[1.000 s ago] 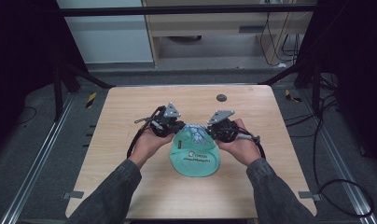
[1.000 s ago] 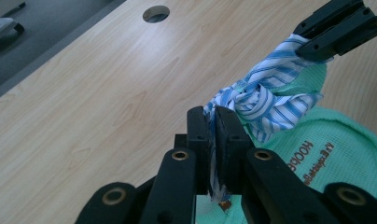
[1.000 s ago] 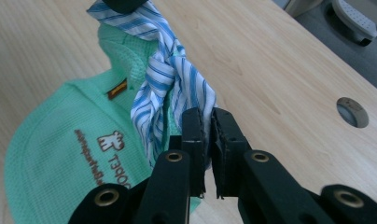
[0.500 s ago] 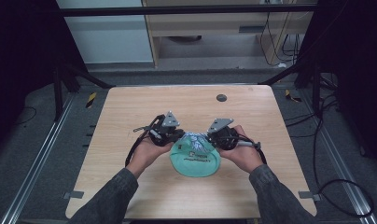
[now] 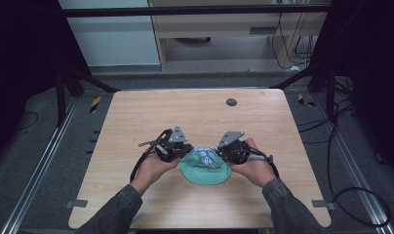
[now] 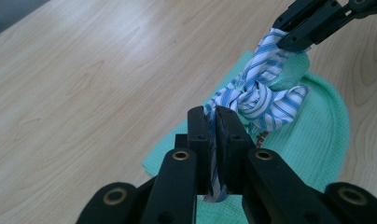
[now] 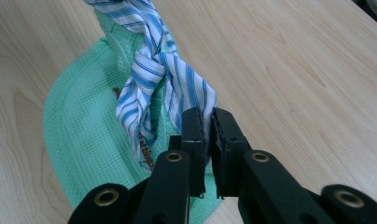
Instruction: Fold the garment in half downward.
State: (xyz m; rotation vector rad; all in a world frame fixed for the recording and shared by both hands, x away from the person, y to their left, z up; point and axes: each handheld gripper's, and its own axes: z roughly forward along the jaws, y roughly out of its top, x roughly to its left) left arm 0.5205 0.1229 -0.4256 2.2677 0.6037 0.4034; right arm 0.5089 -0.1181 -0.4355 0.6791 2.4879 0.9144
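Your left gripper, jaws clamped on one twisted end of the blue-and-white striped cotton cloth, has come down toward the pale wood-grain table since a second ago. The knotted cloth, once held higher, now sags over the mint-green waffle-weave towel lying flat at the table's near middle, which suggests you are setting the bundle down. Your right gripper is pinched tight on the other striped end.
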